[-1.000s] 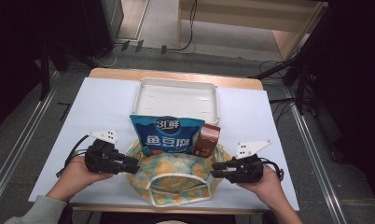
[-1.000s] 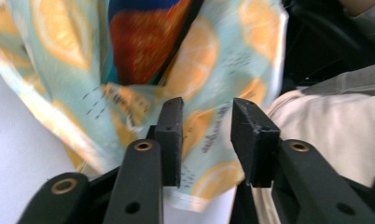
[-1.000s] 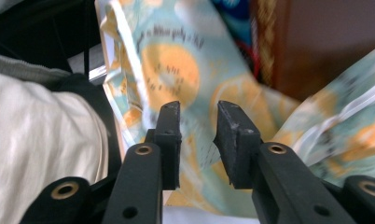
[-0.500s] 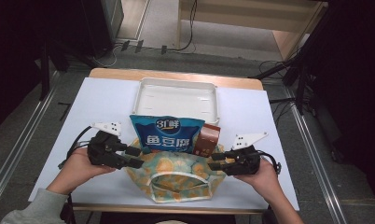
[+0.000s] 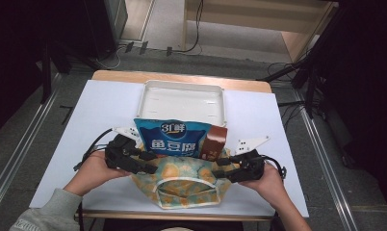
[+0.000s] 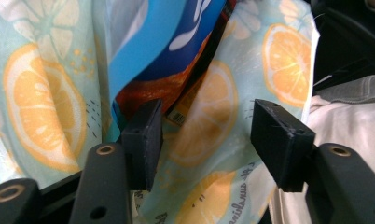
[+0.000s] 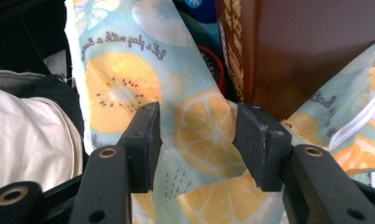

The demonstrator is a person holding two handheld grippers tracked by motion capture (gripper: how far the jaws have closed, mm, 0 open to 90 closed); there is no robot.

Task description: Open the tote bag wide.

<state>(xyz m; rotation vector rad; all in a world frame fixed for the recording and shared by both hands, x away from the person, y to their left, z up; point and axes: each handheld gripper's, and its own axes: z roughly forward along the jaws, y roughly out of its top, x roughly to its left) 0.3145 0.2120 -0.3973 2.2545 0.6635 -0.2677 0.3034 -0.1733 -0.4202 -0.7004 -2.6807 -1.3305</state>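
Between both grippers' just-opened, released jaws lies the fruit-print bag (image 5: 184, 180), unpinched.

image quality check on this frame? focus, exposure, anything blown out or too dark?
High view: soft overall, room edges nearly black, white table cover bright but not clipped, print on the blue snack bag legible. Left gripper view: citrus-print fabric bag close and slightly soft, top-left cloth washed out. Right gripper view: sharper, script on the cloth readable, brown packet dim, jaws mildly stretched by the wide lens.
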